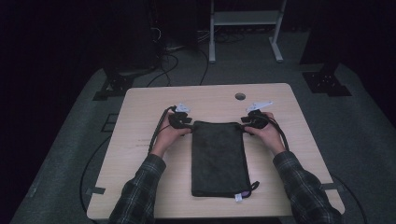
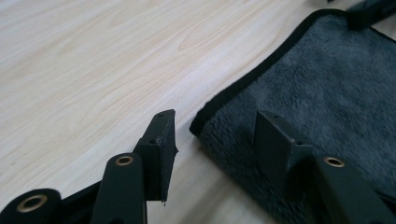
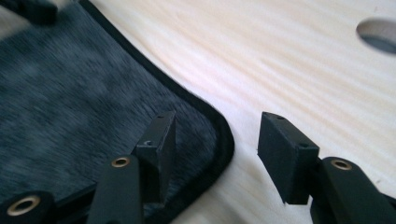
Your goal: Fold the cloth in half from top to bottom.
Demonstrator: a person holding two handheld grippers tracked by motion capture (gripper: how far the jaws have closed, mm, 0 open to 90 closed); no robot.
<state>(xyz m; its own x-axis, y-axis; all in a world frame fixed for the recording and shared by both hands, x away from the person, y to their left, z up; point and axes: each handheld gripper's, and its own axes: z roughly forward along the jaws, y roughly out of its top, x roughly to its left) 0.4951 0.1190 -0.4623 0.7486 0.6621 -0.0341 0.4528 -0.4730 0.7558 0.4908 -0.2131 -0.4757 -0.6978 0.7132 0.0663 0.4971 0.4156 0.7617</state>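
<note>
While lying flat on table [image 1: 140, 140], lengthwise away from person, folded dark towel [image 1: 219, 158] sits roughly centred, near edge close to the front rim, far edge about mid-table; flat and squared up, so presumably ready for another fold. Bound edge black, small tag [image 1: 238, 198] at near right corner, cord loop beside it.

Left gripper [image 1: 181, 122] at far left corner of towel, right gripper [image 1: 252, 122] at far right corner; mirrored placement suggests a two-handed pickup of the far edge, to be carried toward the near edge.

Left gripper [image 2: 215, 140] view: jaws partly open, straddling corner hem, one pad on bare wood, other over the pile; not pressing, nothing gripped.

Right gripper [image 3: 217, 149] view: same arrangement, jaws about half open, rounded corner between them, one pad above cloth, other above wood; no clamp yet.

Table hole [image 3: 378, 35] beyond right corner, clear of towel.

Judgement: approach stage, corners bracketed, closing still to come
</note>
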